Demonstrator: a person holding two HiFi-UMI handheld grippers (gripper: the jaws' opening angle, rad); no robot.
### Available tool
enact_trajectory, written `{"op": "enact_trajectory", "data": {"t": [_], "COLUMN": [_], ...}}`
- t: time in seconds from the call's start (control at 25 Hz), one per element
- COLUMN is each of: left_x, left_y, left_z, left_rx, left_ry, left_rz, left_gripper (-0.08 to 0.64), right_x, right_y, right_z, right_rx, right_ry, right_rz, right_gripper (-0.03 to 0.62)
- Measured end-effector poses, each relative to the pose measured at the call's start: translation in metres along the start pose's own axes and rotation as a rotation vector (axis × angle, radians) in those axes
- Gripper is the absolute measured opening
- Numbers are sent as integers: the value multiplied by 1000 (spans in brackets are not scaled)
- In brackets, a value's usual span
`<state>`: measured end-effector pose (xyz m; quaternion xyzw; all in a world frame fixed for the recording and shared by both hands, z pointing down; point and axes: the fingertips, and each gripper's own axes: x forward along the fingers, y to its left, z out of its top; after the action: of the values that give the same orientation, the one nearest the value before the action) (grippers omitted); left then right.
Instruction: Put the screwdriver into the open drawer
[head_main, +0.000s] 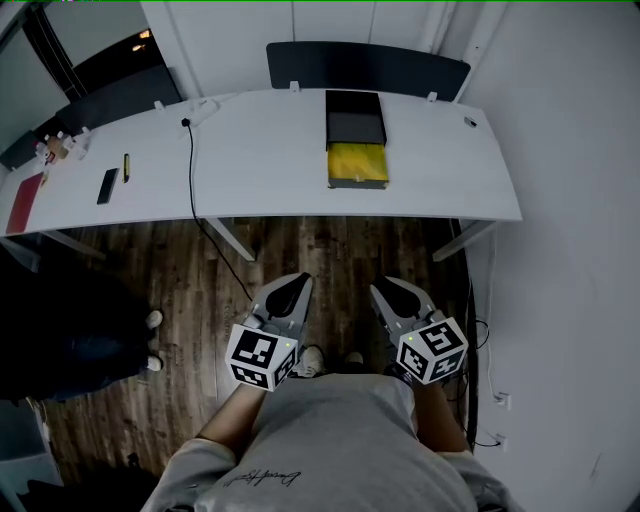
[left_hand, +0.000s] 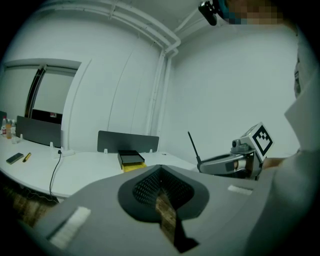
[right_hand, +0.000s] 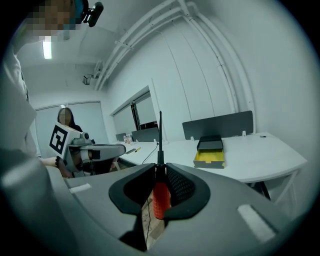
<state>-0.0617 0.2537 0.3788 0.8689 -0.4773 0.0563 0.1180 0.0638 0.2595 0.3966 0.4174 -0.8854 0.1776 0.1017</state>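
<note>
Right gripper (right_hand: 159, 169) clamped on screwdriver (right_hand: 158, 199), red handle between pads, shaft pointing ahead. Left gripper (left_hand: 160, 171) closed, empty. Both well short of drawer (head_main: 357, 164) (yellow tray, pulled out). Walk up square, lay shaft along drawer, then release.

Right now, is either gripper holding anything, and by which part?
The right gripper clamps the screwdriver by its red handle, shaft pointing forward. The left gripper holds nothing.

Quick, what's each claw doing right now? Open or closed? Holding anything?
Left claw: closed, nothing in it.
Right claw: closed on the screwdriver, gripping its red handle.
</note>
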Motion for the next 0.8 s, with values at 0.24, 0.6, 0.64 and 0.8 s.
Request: {"op": "enact_trajectory", "data": {"t": [0.24, 0.6, 0.64, 0.8], "left_x": [-8, -4, -3, 4], "left_y": [11, 19, 20, 26], "left_z": [-2, 0, 1, 4], "left_rx": [1, -1, 0, 0], "left_ry": [1, -8, -9, -16], "left_rz": [-26, -47, -48, -52], "left_gripper": [2, 2, 2, 2], "right_x": [4, 11, 13, 21], "right_y": [11, 16, 15, 11], "right_z": [1, 2, 3, 5], "right_rx": [3, -4, -5, -4], "right_ry": [-10, -6, -6, -5], "right_rz": [-24, -33, -33, -33], "right_gripper": [84, 84, 84, 84]}}
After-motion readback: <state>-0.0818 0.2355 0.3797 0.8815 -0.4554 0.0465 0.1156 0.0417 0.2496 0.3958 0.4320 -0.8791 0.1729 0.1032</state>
